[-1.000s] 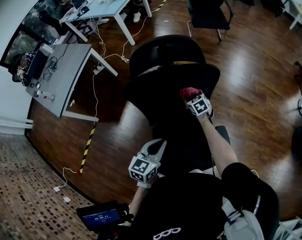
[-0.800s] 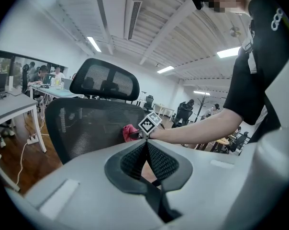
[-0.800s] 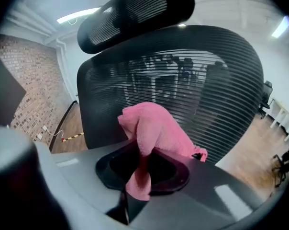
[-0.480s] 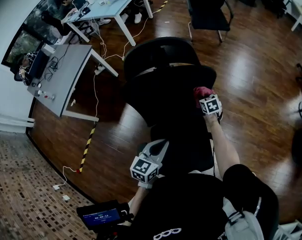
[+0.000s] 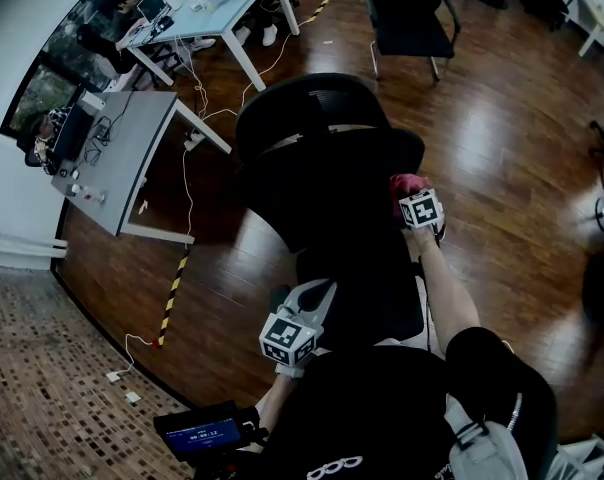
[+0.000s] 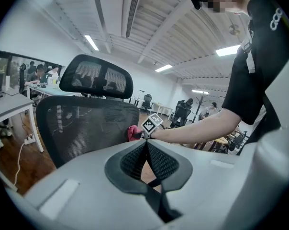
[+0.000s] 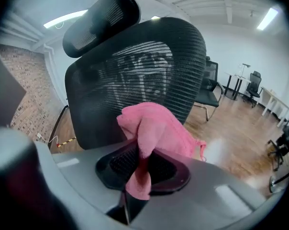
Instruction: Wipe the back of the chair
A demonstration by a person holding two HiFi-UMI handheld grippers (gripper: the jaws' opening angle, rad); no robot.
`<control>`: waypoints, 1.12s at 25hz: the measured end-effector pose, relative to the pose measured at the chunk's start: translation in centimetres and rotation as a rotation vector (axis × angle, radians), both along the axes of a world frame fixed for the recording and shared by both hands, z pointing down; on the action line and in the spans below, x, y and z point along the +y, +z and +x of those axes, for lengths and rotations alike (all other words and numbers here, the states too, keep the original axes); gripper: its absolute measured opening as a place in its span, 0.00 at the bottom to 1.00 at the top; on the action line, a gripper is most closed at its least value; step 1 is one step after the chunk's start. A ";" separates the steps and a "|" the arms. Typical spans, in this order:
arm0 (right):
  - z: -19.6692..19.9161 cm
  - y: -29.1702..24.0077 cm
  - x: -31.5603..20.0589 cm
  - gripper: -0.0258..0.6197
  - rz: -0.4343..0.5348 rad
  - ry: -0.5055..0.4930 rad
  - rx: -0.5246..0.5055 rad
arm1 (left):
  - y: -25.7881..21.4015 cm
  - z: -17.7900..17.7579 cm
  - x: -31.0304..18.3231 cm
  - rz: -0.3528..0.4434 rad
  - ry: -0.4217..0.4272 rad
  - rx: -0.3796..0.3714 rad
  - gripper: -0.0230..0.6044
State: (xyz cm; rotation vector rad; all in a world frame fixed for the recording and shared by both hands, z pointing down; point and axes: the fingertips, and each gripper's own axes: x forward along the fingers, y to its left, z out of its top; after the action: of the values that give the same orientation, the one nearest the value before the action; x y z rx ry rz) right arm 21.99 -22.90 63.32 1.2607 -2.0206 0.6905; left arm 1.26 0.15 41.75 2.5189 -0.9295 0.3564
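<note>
A grey desk (image 5: 122,153) stands against the white wall (image 5: 2,193) on a glossy dark wooden floor (image 5: 502,158), just below a dark window (image 5: 44,93). White cables (image 5: 189,183) trail past its corner, and a yellow-and-black striped strip (image 5: 173,298) lies on the boards just in front of it. Beyond the desk stands a cluttered white table (image 5: 222,13), well to the desk's right a black visitor chair (image 5: 412,18), and on the desk's near side the boards meet a brick-patterned floor (image 5: 42,378). High above the desk, strip lights (image 6: 92,43) glow on a white beamed ceiling (image 6: 149,28).
</note>
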 end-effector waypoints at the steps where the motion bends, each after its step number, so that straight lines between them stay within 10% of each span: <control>1: -0.1 0.2 0.2 0.12 -0.006 -0.005 0.002 | 0.0 0.0 0.1 -0.002 0.000 -0.001 0.02; 28: -7.3 4.6 2.3 0.12 -0.106 -0.134 0.026 | 0.1 -4.1 0.8 -0.005 -0.093 -0.010 0.02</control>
State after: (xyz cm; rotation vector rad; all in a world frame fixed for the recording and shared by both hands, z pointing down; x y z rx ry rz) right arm 14.65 -20.60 67.92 1.0585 -1.9997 0.7040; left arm -2.87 0.98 41.84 2.4610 -1.0442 0.3422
